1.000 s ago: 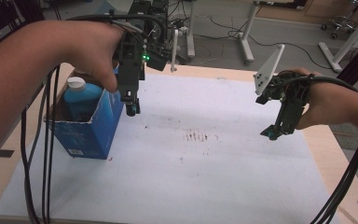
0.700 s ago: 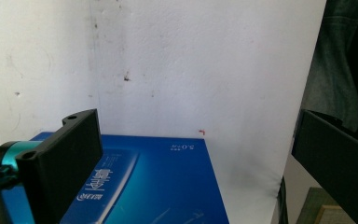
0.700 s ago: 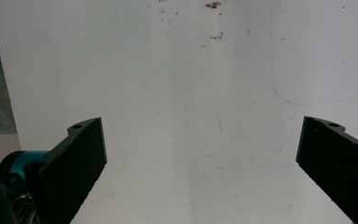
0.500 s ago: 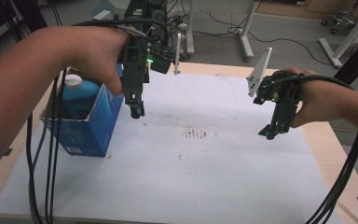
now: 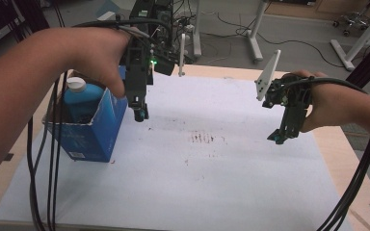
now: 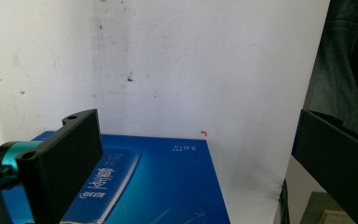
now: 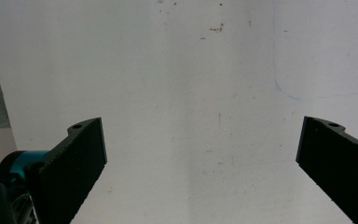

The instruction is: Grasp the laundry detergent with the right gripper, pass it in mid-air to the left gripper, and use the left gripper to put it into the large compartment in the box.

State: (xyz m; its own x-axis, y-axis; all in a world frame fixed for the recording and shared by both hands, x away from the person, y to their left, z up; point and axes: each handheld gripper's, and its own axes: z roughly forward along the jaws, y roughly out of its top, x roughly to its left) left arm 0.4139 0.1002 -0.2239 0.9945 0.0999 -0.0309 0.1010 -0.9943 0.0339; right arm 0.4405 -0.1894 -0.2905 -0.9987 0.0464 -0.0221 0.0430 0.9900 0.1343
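At the left of the high view, black cables (image 5: 53, 159) hang down from the person's left forearm (image 5: 29, 72) and trail over the near edge of the table. Just right of them, in the left-centre of the frame, an open blue box (image 5: 94, 130) stands on the white sheet (image 5: 212, 183) that covers most of the wooden table (image 5: 361, 154); a blue bottle (image 5: 79, 98) with a white cap stands upright inside it, the cap rising above the box rim. Beside the box's right wall, the left gripper (image 5: 140, 114) points down from the upper centre-left of the frame, a green light glowing on its body, its tip held above the sheet and just right of the box. In the left gripper view its jaws stand spread wide, nothing between them, with the blue box face (image 6: 158, 186) lying in the lower middle of the frame against the white sheet. Near the middle of the high view a patch of small dark marks (image 5: 203, 138) stains the sheet. Toward the right of the frame the right gripper (image 5: 278, 138) hangs from the person's right hand (image 5: 327, 103), pointing down over the sheet's right part, well apart from the box, with its grey three-cornered plate (image 5: 267, 76) standing up at its top. In the right gripper view the two black jaws stand wide apart over bare, lightly speckled sheet, empty.
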